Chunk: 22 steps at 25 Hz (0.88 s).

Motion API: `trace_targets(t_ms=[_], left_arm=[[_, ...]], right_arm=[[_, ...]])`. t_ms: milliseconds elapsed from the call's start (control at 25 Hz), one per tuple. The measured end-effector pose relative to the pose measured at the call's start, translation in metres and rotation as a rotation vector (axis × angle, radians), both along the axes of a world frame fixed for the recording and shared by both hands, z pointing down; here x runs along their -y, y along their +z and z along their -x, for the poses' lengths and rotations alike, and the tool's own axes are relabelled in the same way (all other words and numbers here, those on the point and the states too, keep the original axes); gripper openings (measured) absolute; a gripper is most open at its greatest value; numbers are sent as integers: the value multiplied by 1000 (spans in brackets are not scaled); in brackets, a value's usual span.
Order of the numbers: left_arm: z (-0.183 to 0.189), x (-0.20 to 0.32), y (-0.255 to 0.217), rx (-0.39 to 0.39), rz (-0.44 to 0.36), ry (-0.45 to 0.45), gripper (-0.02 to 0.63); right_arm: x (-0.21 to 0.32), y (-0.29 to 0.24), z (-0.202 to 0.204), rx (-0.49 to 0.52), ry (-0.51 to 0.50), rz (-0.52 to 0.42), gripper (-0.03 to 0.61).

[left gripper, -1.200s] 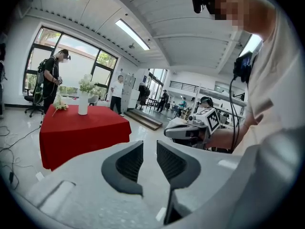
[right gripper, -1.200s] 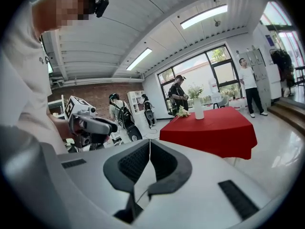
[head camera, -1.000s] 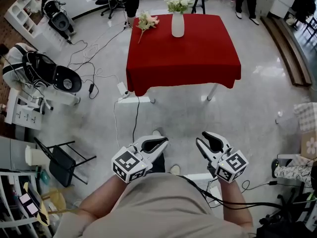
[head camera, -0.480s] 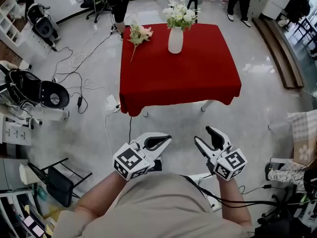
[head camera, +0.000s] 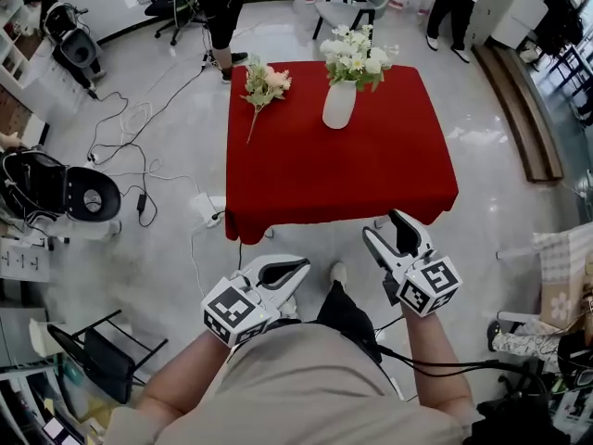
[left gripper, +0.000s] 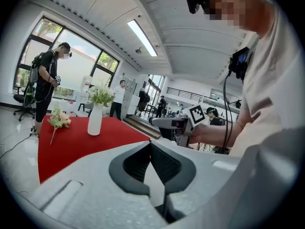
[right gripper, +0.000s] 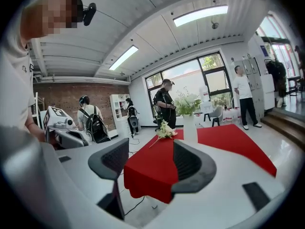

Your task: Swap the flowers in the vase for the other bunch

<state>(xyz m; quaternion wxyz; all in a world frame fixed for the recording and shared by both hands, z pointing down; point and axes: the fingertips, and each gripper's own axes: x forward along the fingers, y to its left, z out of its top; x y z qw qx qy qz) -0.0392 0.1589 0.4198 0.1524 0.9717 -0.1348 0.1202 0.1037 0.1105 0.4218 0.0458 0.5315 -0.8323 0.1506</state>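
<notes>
I held the left gripper out in front of me over the floor, jaws together, nothing in them. The right gripper was a little farther on, just short of the table's near edge. Its jaws had just been opening and stood apart, with nothing between them. The table was covered by a red cloth. A white vase stood upright near the tabletop's far edge, about midway along it, with white flowers in it. The other bunch, pinkish, lay flat near the far left corner, apart from the vase, stem toward the near edge. A person in black stood beyond that corner.
</notes>
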Motion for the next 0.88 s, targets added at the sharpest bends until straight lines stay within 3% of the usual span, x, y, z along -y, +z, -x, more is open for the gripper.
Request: trace_targets(t_ms=[240, 560, 880], left_arm=[[-19, 55, -1, -10, 2, -67, 8], [-62, 124, -14, -5, -14, -167, 8], [-77, 170, -21, 12, -19, -273, 8]], right_arm=[[99, 5, -39, 28, -21, -26, 334], [229, 18, -87, 3, -123, -34, 390], [321, 22, -103, -27, -213, -44, 434]])
